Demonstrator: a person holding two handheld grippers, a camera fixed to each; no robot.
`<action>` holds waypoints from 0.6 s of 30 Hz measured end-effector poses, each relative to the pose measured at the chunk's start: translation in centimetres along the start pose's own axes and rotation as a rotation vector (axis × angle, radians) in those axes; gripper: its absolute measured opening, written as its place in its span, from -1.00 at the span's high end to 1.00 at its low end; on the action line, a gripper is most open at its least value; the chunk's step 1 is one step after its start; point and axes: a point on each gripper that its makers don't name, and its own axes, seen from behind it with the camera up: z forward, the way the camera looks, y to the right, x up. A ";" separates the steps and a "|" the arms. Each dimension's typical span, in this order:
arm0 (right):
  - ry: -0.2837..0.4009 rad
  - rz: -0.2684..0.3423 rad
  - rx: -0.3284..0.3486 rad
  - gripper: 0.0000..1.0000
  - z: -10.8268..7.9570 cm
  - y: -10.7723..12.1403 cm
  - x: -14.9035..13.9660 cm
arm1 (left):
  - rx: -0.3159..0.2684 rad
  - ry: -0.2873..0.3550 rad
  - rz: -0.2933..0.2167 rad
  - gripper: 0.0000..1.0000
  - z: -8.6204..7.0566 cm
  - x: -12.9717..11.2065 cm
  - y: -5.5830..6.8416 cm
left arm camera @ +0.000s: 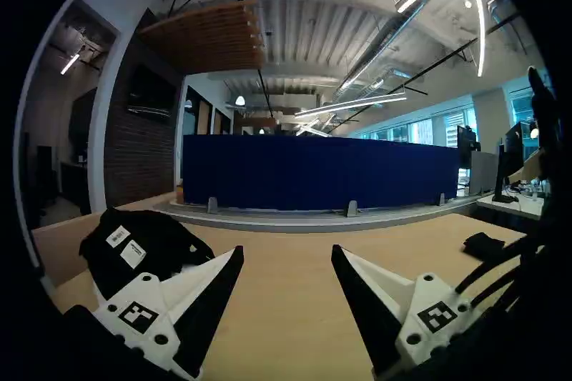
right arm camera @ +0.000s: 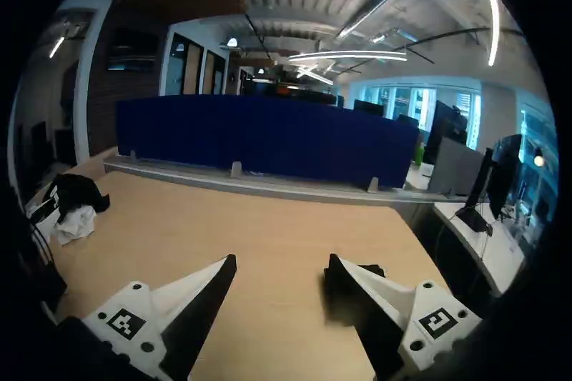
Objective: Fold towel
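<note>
A crumpled black cloth (left arm camera: pixel 146 245) with white tags lies on the wooden table (left arm camera: pixel 286 295), just beyond my left gripper's left finger. My left gripper (left arm camera: pixel 287 251) is open above the bare wood and holds nothing. In the right gripper view the same heap, black cloth (right arm camera: pixel 75 191) over a white piece (right arm camera: pixel 71 224), lies far off at the table's left edge. My right gripper (right arm camera: pixel 281 259) is open over the table (right arm camera: pixel 236 231) with nothing between its fingers. A small dark bundle (right arm camera: pixel 368 269) lies just behind its right fingertip, partly hidden.
A blue partition (left arm camera: pixel 318 170) on a grey rail closes off the table's far side. A small dark bundle (left arm camera: pixel 482 244) lies at the right, with black cables (left arm camera: pixel 500 270) beside it. Desks with monitors (right arm camera: pixel 500 174) stand past the table's right edge.
</note>
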 end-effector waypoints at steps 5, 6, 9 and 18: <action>0.002 -0.023 0.009 -1.00 0.8 -1.0 -0.4 | -0.009 0.018 -0.007 -0.81 1.1 -1.7 0.3; 0.003 -0.025 0.012 -1.00 0.9 -1.1 -0.4 | -0.009 0.019 -0.008 -0.82 1.3 -2.1 0.3; 0.005 -0.029 0.016 -1.00 1.5 -1.5 -0.4 | -0.008 0.017 -0.008 -0.81 1.7 -3.5 0.1; -0.003 -0.045 0.022 -1.00 2.9 -1.9 -0.9 | 0.007 0.004 -0.023 -0.81 2.7 -6.4 -0.5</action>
